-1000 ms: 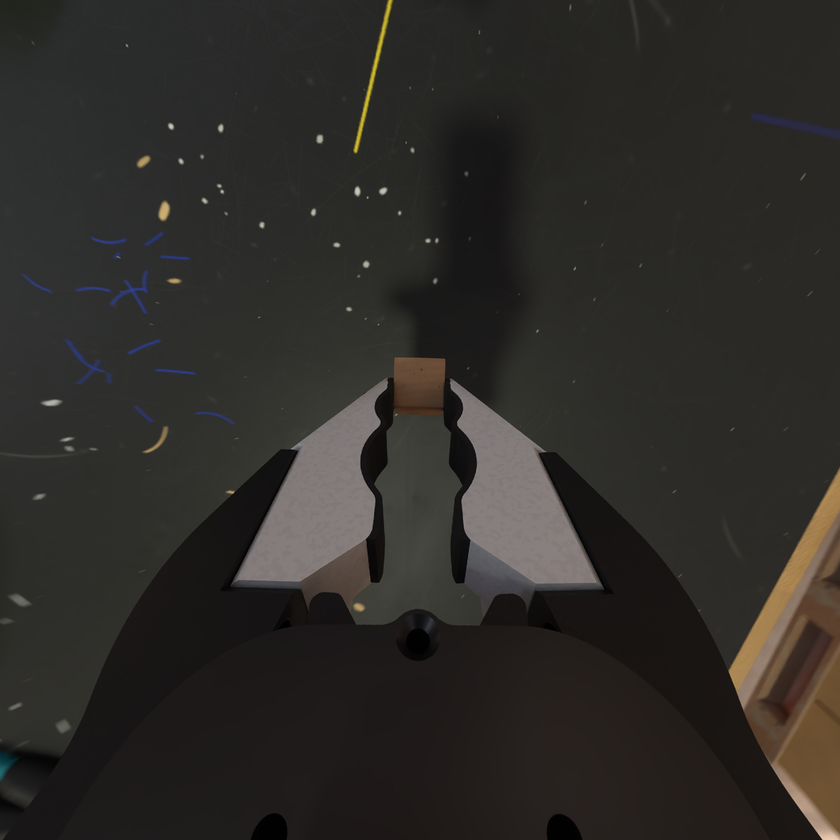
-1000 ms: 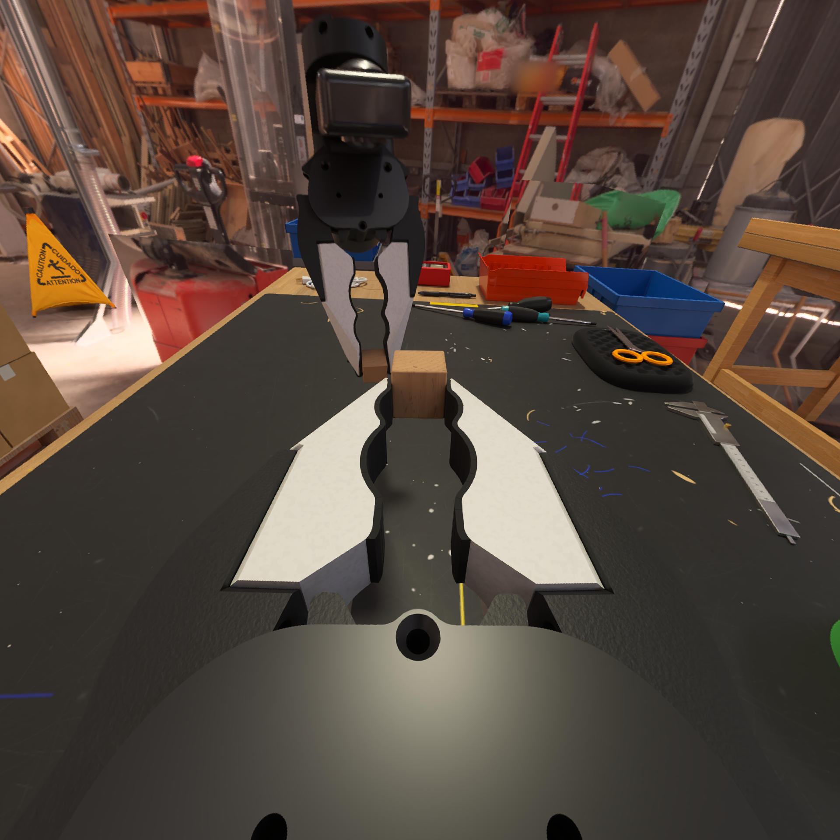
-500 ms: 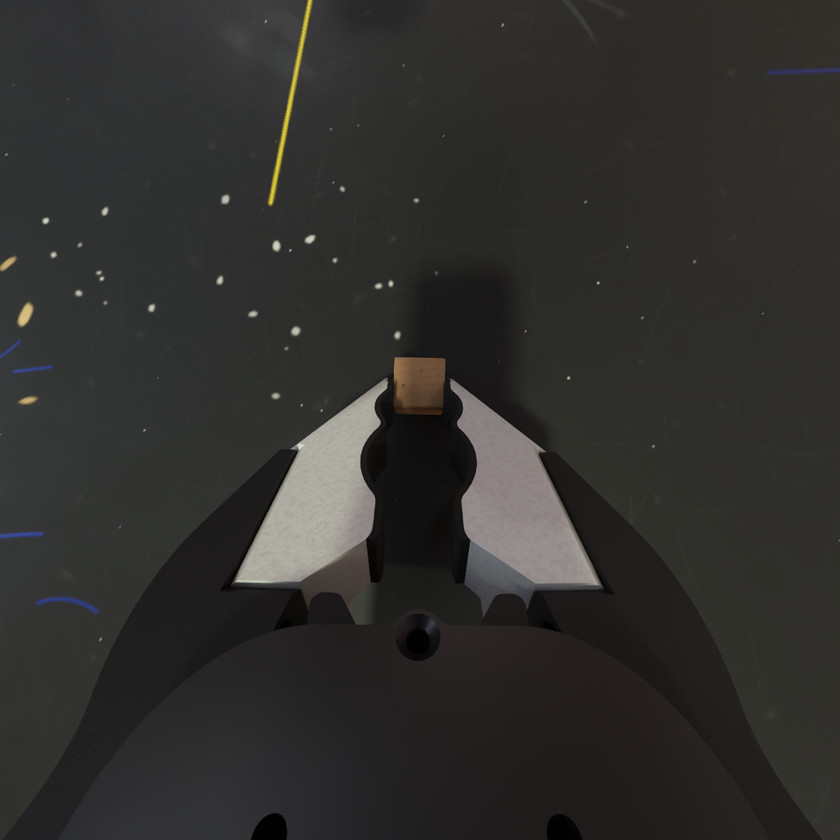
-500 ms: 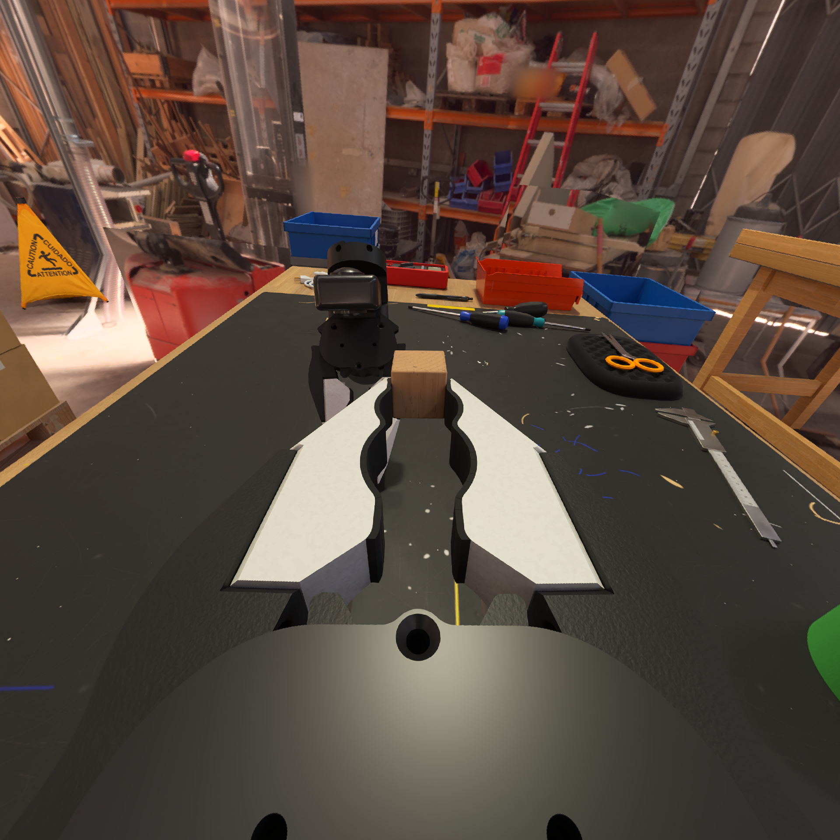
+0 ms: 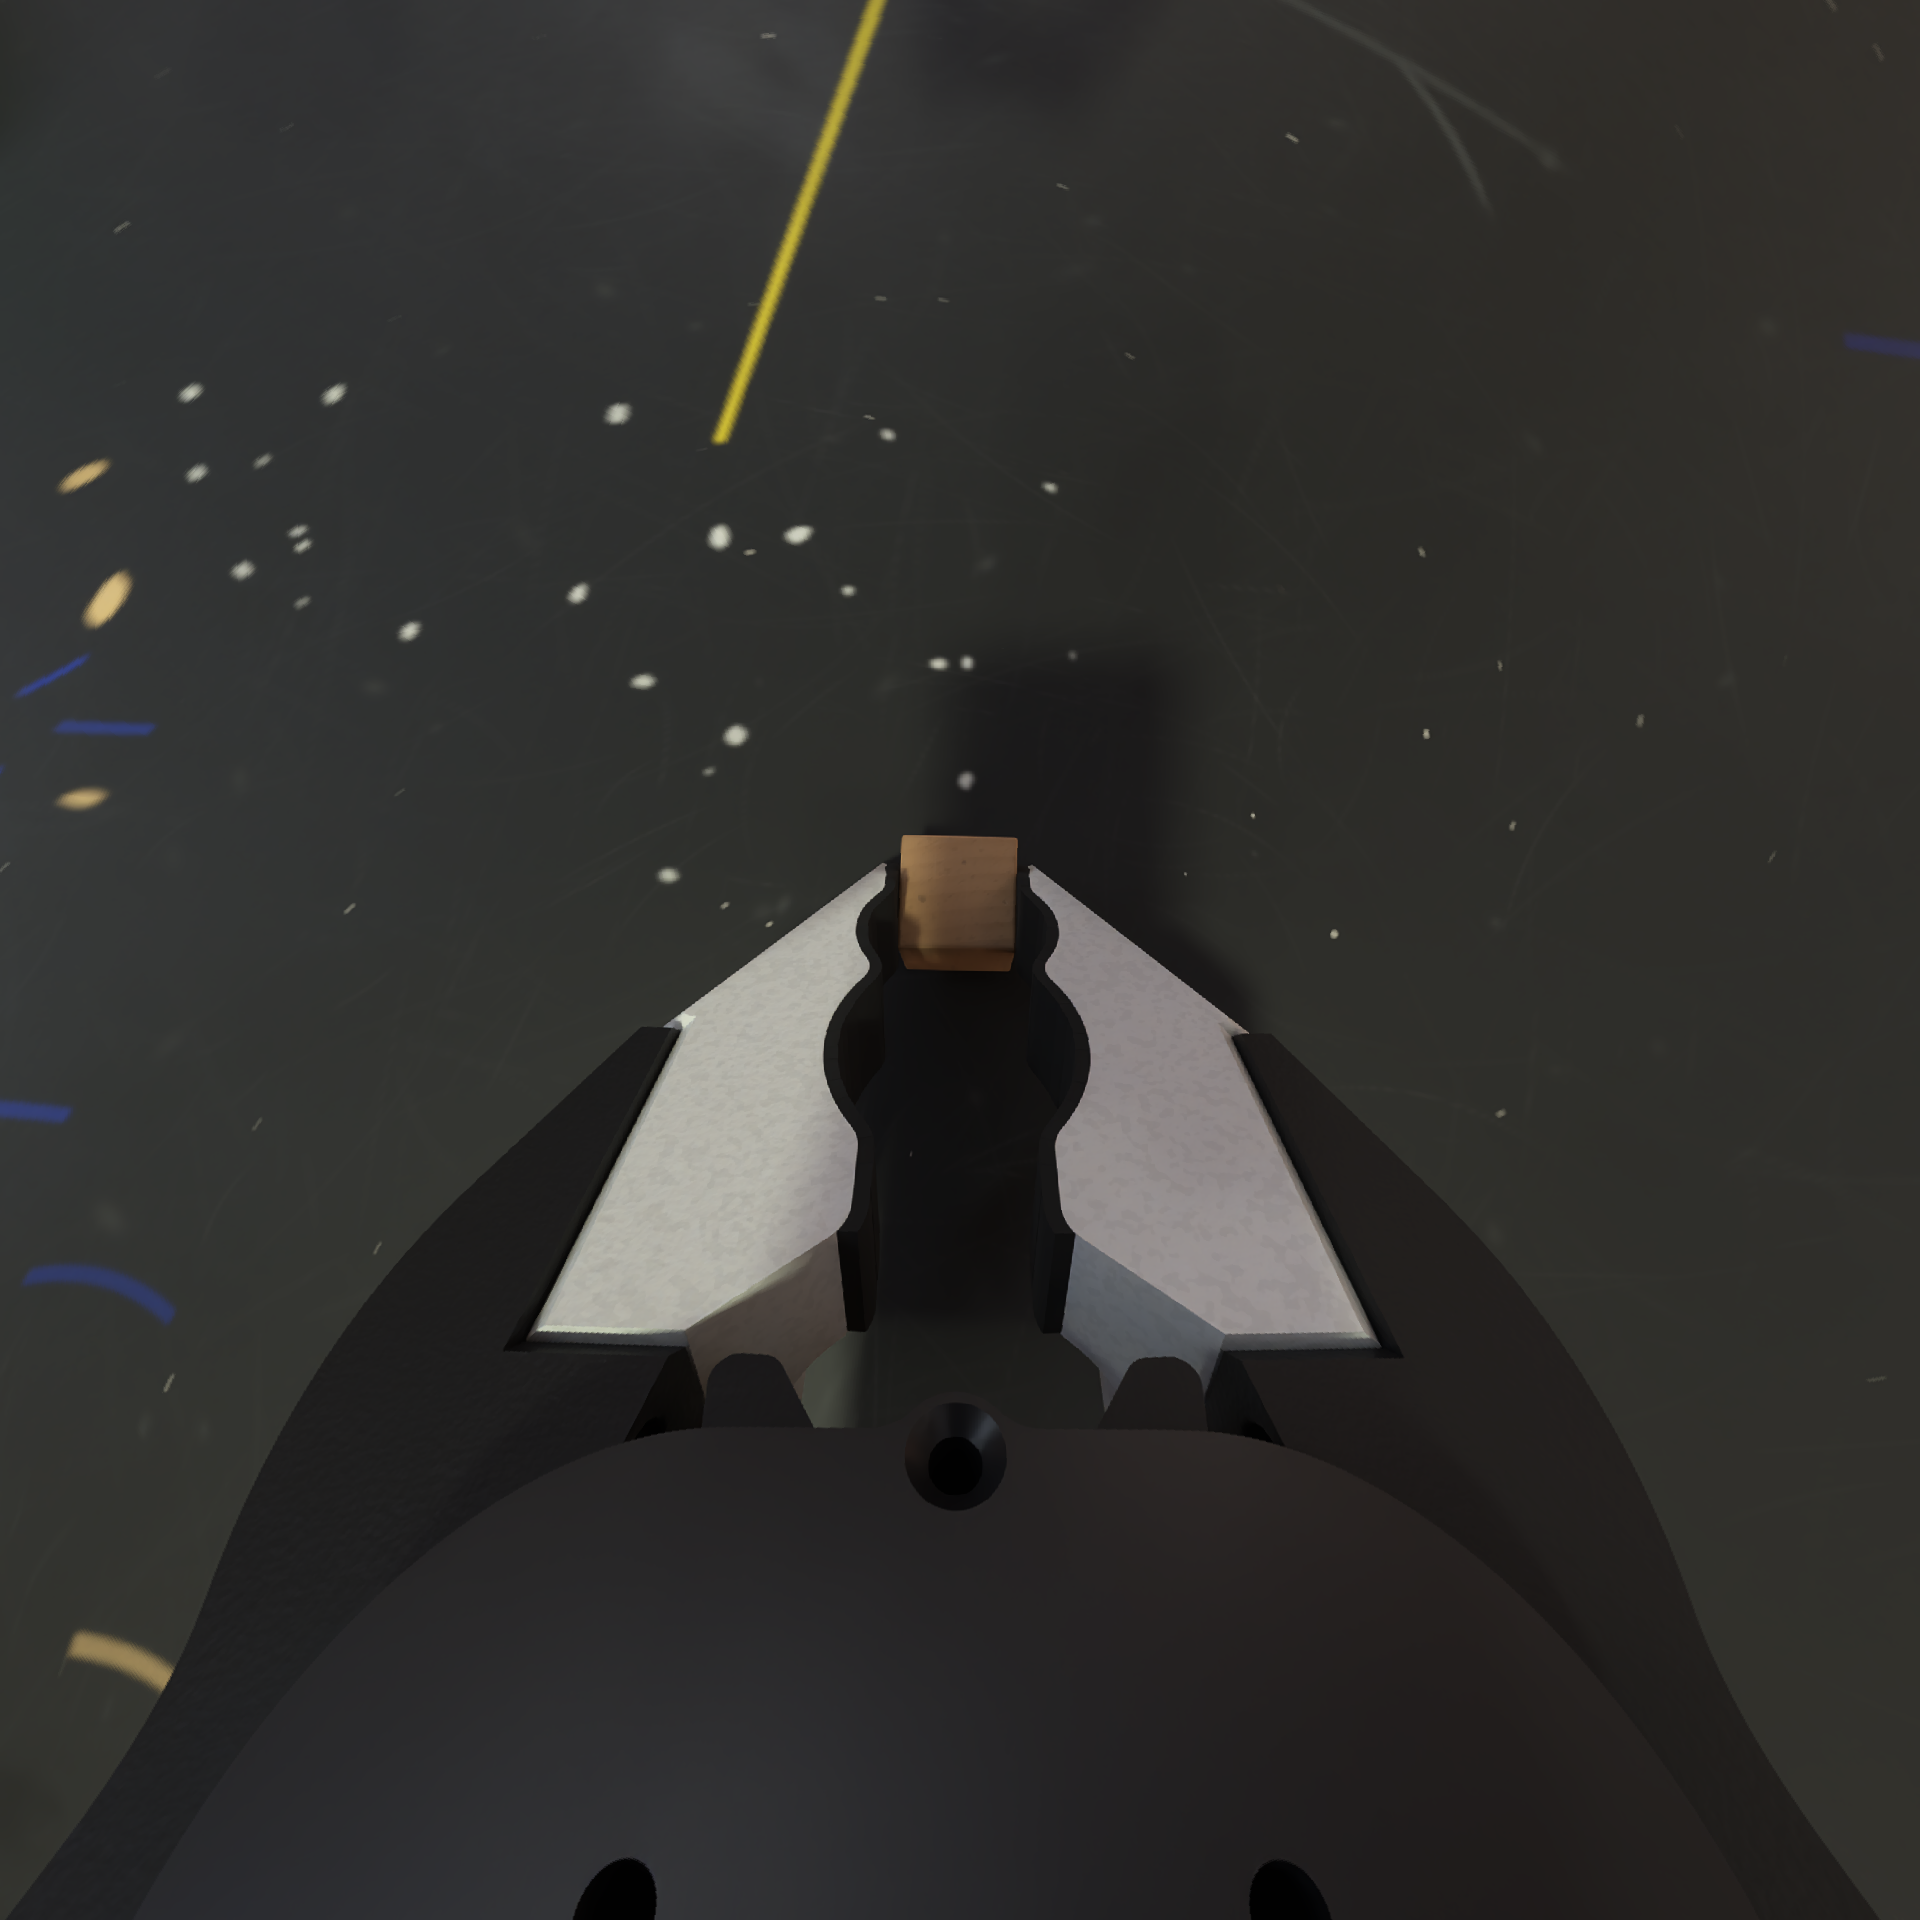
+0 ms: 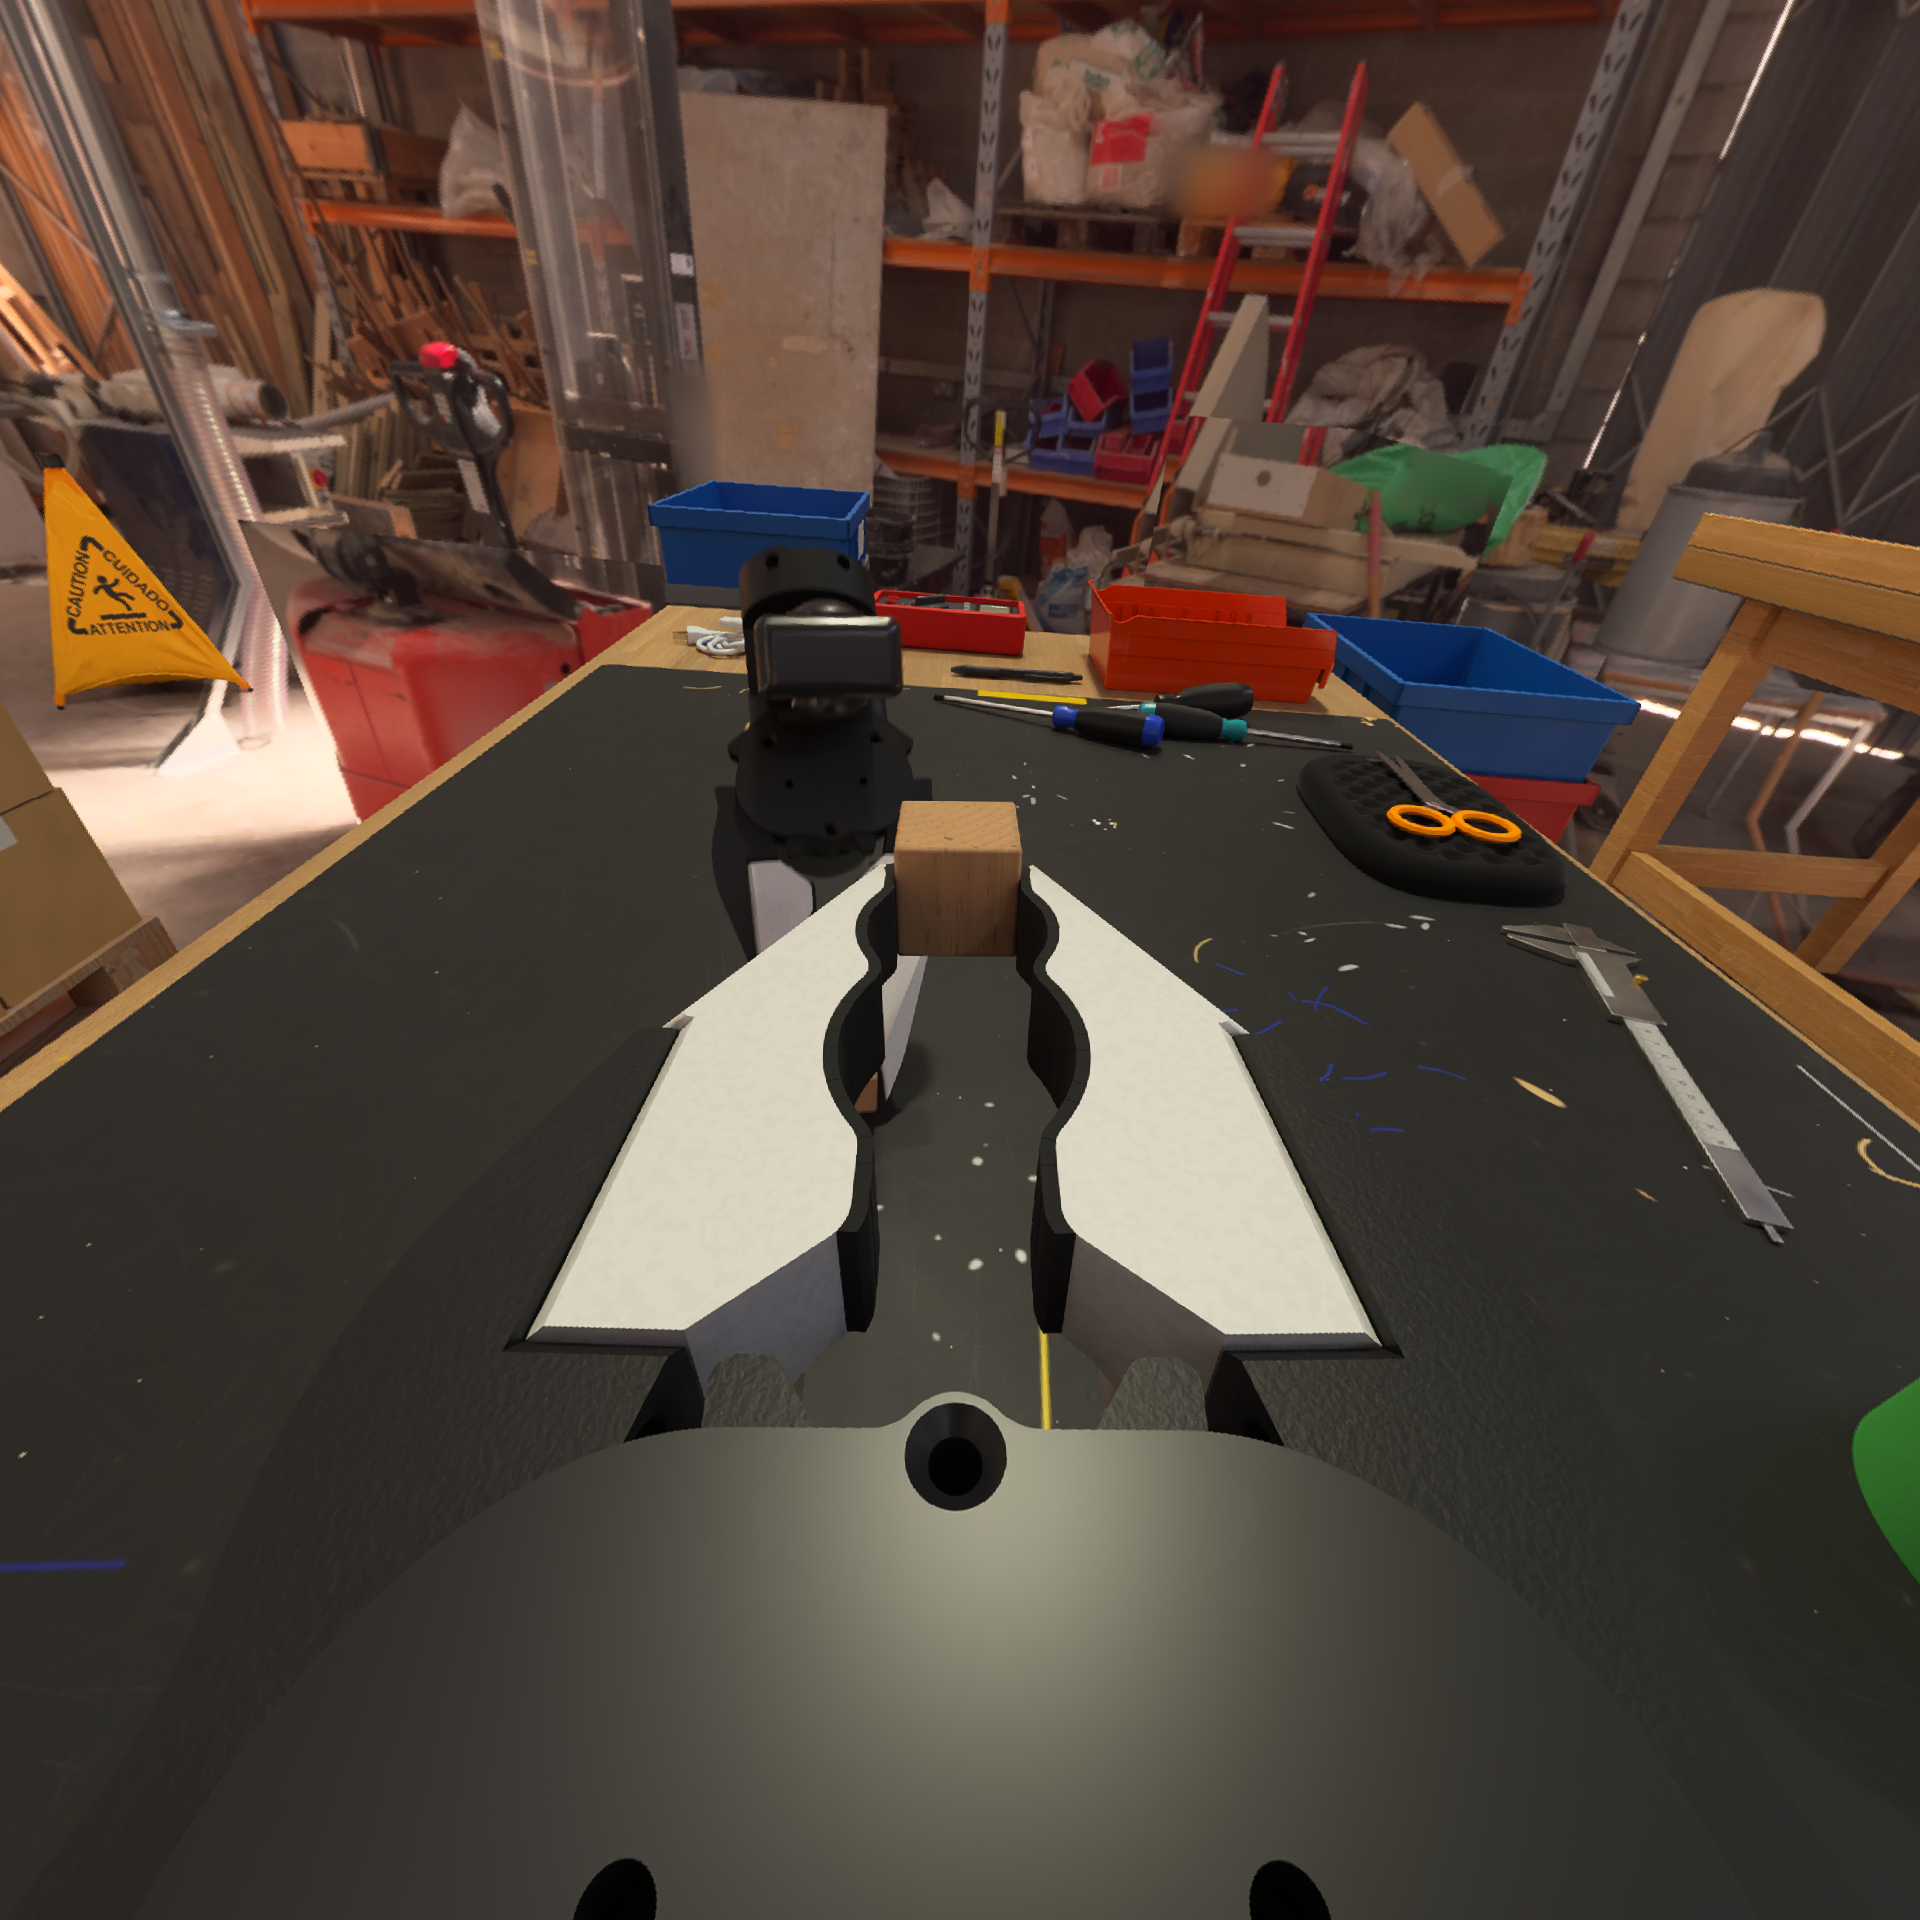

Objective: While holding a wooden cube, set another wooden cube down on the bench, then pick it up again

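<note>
While looking down in the left wrist view: left gripper (image 5: 956,906) with jaws shut on a small wooden cube (image 5: 956,899), pinched at the very tips. Low over the dark tabletop (image 5: 1455,520), just past the near end of the yellow line (image 5: 800,218). Cannot tell if touching the tabletop or just above it.

Right gripper (image 6: 956,883) up in the air above the same yellow line, jaws closed snug on a second wooden cube (image 6: 954,878), held by two flat sides.

Probably light, hard and smooth, with no squash at all. Could slip or twist if held by the corners. Best to grab again on two flat sides, right in the middle.

Hard to see from the right wrist view: only a tiny corner of the small wooden cube, peeking out behind the right jaws. Bottoms of both cubes hidden. Dark shadow under the low one.
</note>
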You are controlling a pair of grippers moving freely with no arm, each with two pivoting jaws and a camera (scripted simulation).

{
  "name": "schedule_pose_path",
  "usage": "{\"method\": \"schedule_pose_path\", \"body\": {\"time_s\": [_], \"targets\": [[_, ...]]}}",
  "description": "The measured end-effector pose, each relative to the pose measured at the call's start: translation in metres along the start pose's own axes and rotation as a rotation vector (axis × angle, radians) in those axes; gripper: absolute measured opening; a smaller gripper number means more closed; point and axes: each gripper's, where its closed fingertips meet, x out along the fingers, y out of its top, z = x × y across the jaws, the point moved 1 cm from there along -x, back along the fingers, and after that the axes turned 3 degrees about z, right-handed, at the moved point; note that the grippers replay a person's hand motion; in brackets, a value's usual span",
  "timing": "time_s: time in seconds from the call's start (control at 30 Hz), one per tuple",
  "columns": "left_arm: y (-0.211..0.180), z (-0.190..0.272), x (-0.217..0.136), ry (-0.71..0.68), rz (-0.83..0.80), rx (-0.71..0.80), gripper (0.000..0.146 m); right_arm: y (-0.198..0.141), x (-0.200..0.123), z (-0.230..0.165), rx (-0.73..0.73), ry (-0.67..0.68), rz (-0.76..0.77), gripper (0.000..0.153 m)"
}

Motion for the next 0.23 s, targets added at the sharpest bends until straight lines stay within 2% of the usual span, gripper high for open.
{"method": "schedule_pose_path", "body": {"time_s": [0.1, 0.23], "targets": [[0.014, -0.004, -0.021, 0.035, -0.049, -0.082, 0.021, 0.000, 0.000, 0.000, 0.002, 0.003, -0.001, 0.021], [0.041, -0.002, -0.062, 0.049, -0.178, -0.029, 0.021, -0.003, 0.002, -0.002, 0.004, 0.013, -0.021, 0.021]]}}
